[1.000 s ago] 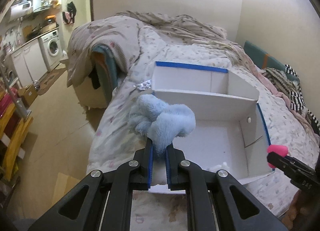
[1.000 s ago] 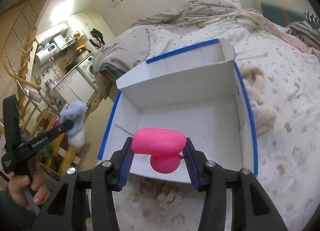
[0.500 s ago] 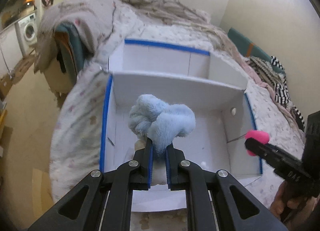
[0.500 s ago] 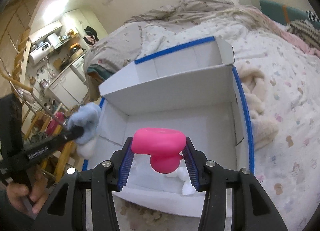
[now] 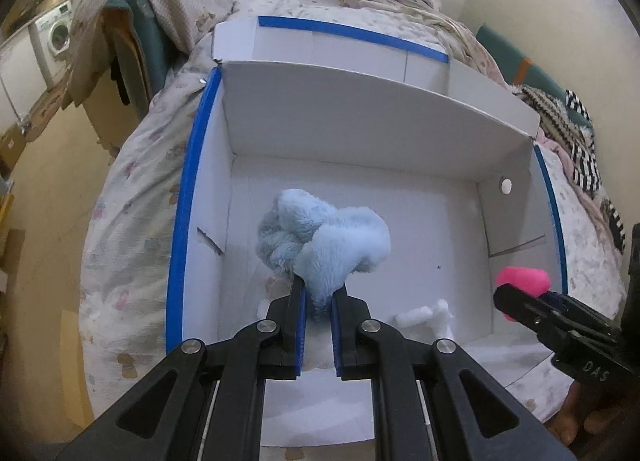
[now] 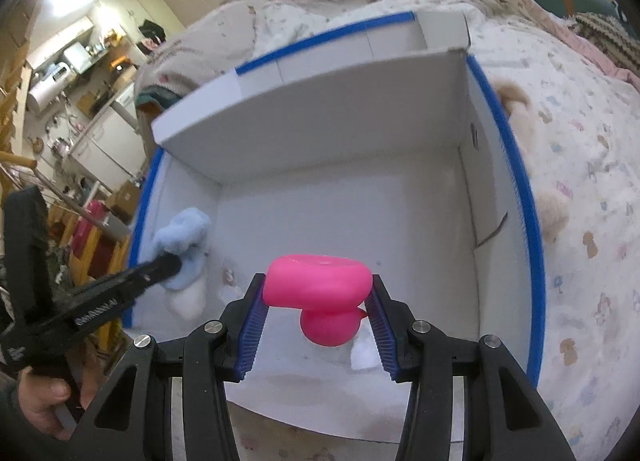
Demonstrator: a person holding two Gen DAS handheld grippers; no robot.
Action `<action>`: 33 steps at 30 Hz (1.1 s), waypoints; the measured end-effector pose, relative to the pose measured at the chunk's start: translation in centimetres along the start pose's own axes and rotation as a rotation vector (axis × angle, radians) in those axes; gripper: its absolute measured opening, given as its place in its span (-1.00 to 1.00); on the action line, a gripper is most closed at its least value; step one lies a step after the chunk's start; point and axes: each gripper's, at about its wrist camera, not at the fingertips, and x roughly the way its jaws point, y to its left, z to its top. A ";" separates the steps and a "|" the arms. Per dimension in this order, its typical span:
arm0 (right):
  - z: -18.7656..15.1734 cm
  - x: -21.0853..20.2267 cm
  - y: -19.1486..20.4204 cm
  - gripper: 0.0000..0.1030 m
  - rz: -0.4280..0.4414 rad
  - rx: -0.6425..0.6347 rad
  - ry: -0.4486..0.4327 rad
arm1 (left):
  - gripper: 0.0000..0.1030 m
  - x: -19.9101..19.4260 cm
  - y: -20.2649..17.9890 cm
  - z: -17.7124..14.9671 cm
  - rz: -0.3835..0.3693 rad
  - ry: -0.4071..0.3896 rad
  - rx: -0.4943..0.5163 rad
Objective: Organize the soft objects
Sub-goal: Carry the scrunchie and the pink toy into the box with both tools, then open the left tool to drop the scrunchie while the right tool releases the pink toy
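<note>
Fluffy blue and rubbery pink, both hanging over the white cardboard box (image 5: pixel 400 133) on the bed (image 6: pixel 580 165).

I'm pinching the blue plush toy (image 5: pixel 324 237) tight in my left gripper (image 5: pixel 319 297), its lower end hiding between the narrow jaws; I'm clamping the smooth pink squishy toy (image 6: pixel 318 281) in my right gripper (image 6: pixel 318 307), jaws spread fairly wide around it. Two toys held, one each. Small white bits (image 5: pixel 426 315) are lying on the box floor, too blurry to name. One cream plush (image 6: pixel 552 213) is peeking out beside the right wall, mostly cut off.
</note>
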 end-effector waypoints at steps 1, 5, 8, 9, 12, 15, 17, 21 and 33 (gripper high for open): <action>-0.1 0.3 0.0 0.00 -0.007 0.000 0.009 | -0.80 0.0 0.0 -0.1 0.005 0.002 0.007; -0.4 1.0 -0.2 0.00 -0.031 0.002 0.034 | -0.80 0.3 -0.2 -0.1 -0.011 0.027 0.004; -0.6 1.2 -0.4 0.00 -0.052 0.003 0.041 | -0.80 0.5 -0.5 -0.3 0.002 0.034 0.013; -0.6 1.2 -0.5 0.00 -0.059 0.006 0.040 | -0.79 0.6 -0.5 -0.3 0.006 0.037 0.015; -0.5 1.3 -0.8 0.00 -0.068 0.011 0.042 | -0.79 0.7 -0.6 -0.4 0.012 0.042 0.018; -0.6 1.5 -1.0 0.00 -0.071 0.018 0.052 | -0.79 0.7 -0.8 -0.6 0.016 0.041 0.028; -0.5 1.6 -0.8 0.00 -0.071 0.018 0.058 | -0.79 0.8 -0.9 -0.8 0.026 0.042 0.037; -0.7 1.7 -0.8 0.00 -0.071 0.018 0.067 | -0.79 1.1 -0.9 -0.9 0.034 0.060 0.037; -0.5 1.9 -0.6 0.00 -0.075 0.018 0.074 | -0.70 1.3 -1.1 -1.2 0.069 0.069 0.054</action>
